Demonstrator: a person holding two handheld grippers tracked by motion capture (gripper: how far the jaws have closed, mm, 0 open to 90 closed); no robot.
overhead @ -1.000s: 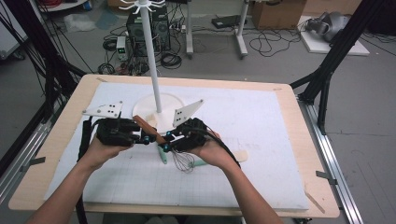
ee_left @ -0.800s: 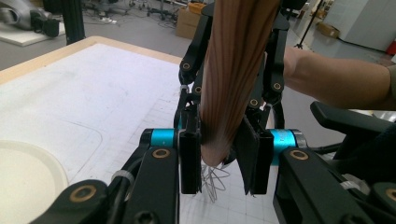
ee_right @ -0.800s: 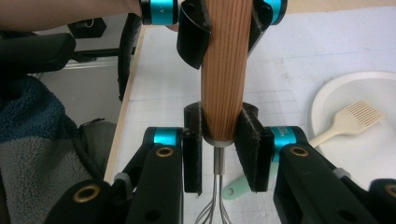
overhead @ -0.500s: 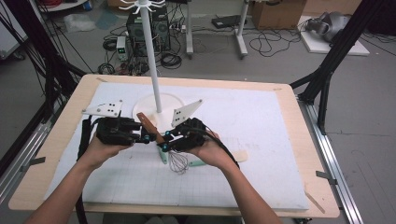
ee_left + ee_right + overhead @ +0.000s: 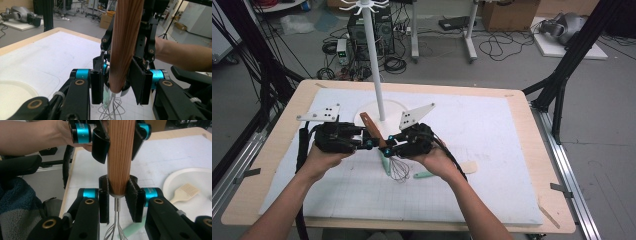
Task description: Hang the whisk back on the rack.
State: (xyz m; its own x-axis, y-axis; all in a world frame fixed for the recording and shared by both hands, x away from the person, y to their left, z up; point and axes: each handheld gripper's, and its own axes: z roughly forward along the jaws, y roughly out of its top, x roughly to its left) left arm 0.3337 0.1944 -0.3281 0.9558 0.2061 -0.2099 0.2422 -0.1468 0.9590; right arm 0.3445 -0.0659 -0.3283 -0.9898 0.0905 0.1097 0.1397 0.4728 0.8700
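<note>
L gripper (image 5: 371, 143) jaws wider round whisk (image 5: 382, 140)

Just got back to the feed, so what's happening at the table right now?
A person holds a hand-held gripper in each hand over the white mat, both at one whisk with a wooden handle. The right hand-held gripper clamps the handle's lower end, wires hanging below. The left hand-held gripper has just been opening; its pads stand beside the handle with gaps. A stand rises behind them, and a brush lies on its base.
</note>
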